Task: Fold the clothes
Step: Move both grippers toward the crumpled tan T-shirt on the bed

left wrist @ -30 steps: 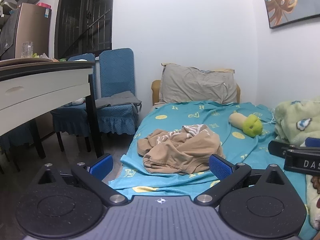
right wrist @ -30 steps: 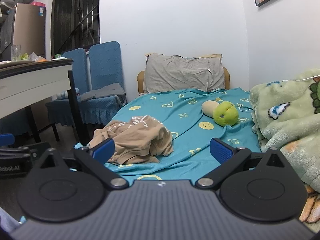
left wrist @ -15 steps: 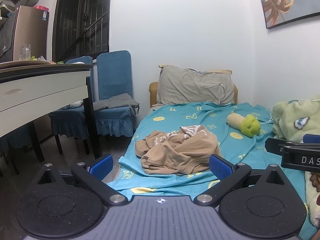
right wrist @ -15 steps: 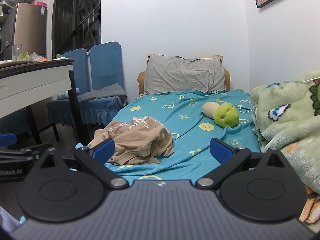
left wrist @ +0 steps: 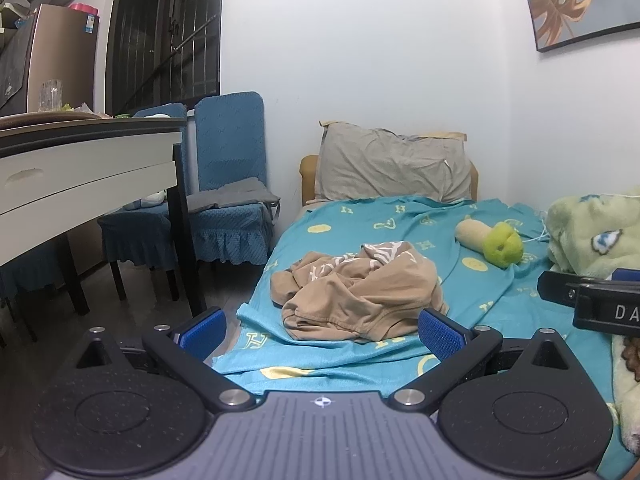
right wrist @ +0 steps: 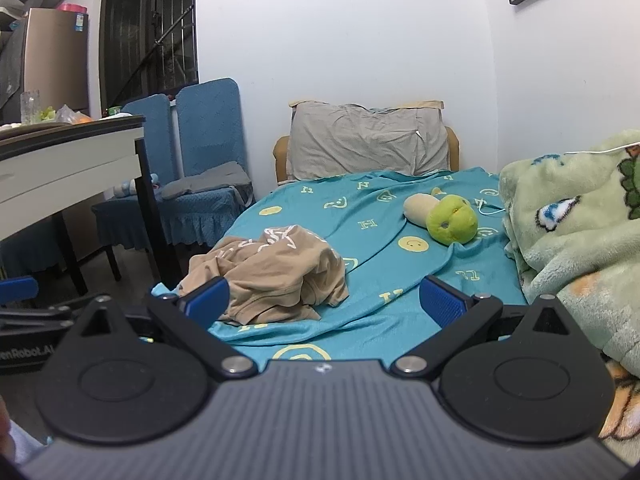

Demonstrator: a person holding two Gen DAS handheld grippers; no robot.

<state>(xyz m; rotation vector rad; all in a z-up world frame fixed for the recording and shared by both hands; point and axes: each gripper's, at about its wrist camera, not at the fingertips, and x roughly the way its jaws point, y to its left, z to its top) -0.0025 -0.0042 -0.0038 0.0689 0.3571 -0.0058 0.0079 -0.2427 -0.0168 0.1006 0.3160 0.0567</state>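
Note:
A crumpled tan garment (left wrist: 356, 292) with white print lies in a heap near the foot of the bed, on the teal sheet (left wrist: 392, 232). It also shows in the right wrist view (right wrist: 272, 276). My left gripper (left wrist: 322, 330) is open and empty, just short of the garment. My right gripper (right wrist: 324, 300) is open and empty, to the right of the garment and a little before it. The right gripper's body (left wrist: 596, 296) shows at the right edge of the left wrist view. The left gripper's body (right wrist: 28, 320) shows at the left edge of the right wrist view.
A green and cream plush toy (right wrist: 444, 216) lies mid-bed. A grey pillow (right wrist: 368, 140) leans at the head. A pale green fleece blanket (right wrist: 576, 224) is heaped on the right. A white table (left wrist: 80, 176) and blue-covered chairs (left wrist: 224, 200) stand left of the bed.
Both grippers have moved a little forward toward the garment and tilted slightly up. The jaws stay open. The garment has not moved.

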